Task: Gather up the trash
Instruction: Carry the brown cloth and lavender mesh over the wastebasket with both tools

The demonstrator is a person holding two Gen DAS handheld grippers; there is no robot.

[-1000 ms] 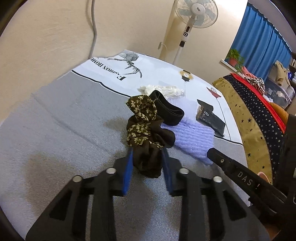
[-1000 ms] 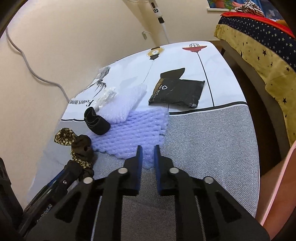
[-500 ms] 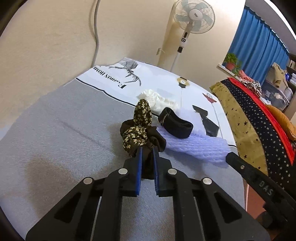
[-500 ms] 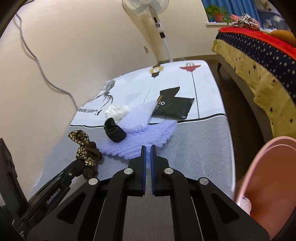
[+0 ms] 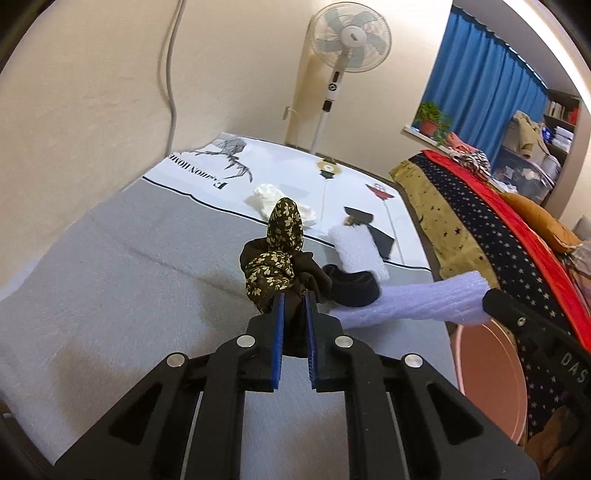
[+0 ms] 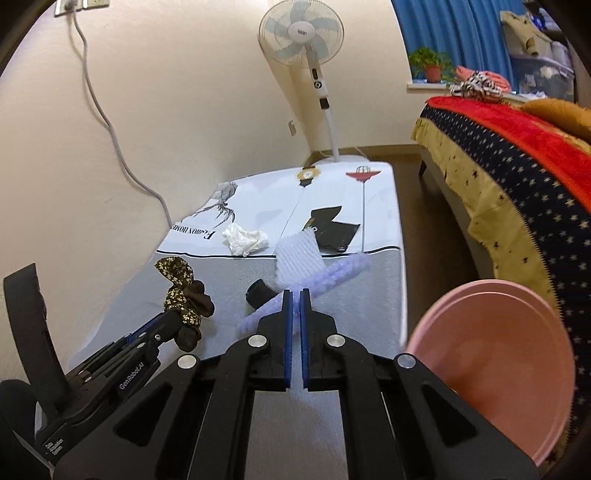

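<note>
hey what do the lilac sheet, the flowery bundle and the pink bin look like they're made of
Lilac sheet: probably soft packing foam, matte, with a bumpy ribbed surface. Flowery bundle: woven fabric, matte, knotted, with a small floral print. Pink bin: likely moulded plastic, smooth with a slight sheen.

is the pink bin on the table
No, the pink bin sits beside and below the table edge, next to the bed.

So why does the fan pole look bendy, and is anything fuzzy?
Left wrist view: the fisheye lens curves edges, so the fan leans and the corners go black; the brown floral cloth stays sharp. Right wrist view: the fan pole bows too, and the pink bin at the side looks smeared, likely motion blur.
</note>
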